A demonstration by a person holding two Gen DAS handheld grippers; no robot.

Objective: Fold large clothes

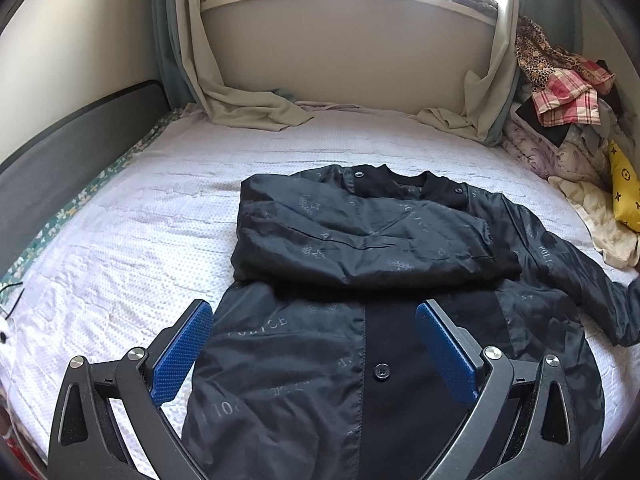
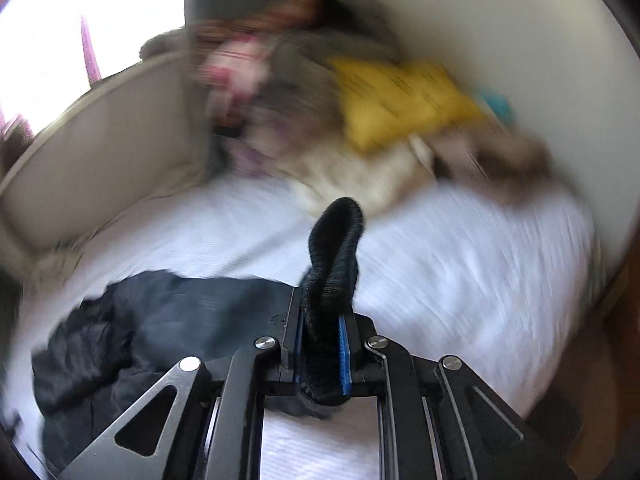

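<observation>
Jacket: a large black jacket (image 1: pixel 360 248) lies front-up on the bed (image 1: pixel 160 200), collar toward the window, hem toward the camera; one sleeve is folded across the chest, the other sleeve (image 1: pixel 568 256) trails off toward the right edge of the view.
Writing: the fabric is printed all over with the word "POLICE" and small star motifs; "POLICE" reads clearly by the lower front placket and again along the trailing sleeve.
Fastening: a black button (image 1: pixel 382 372) sits on the centre placket; snaps show at the collar.
Left tool: the left tool (image 1: pixel 312 354) hovers above the jacket's lower front, its blue pads (image 1: pixel 182 354) spread wide apart, nothing between them.
Right tool: the right tool (image 2: pixel 324 344) is clamped on a black ribbed cuff (image 2: pixel 334 256), which sticks up past the fingertips; this view is blurred with motion.
Jacket in right view: dark rumpled cloth (image 2: pixel 120 340) lies on the white sheet to the left of the tool.
Bed surroundings: a heap of clothes (image 1: pixel 560 92) with pink plaid and leopard print is piled at the far right, and a yellow cushion (image 1: pixel 624 192) with dark monogram marks lies beside it; cream curtains (image 1: pixel 224 80) pool onto the mattress.
</observation>
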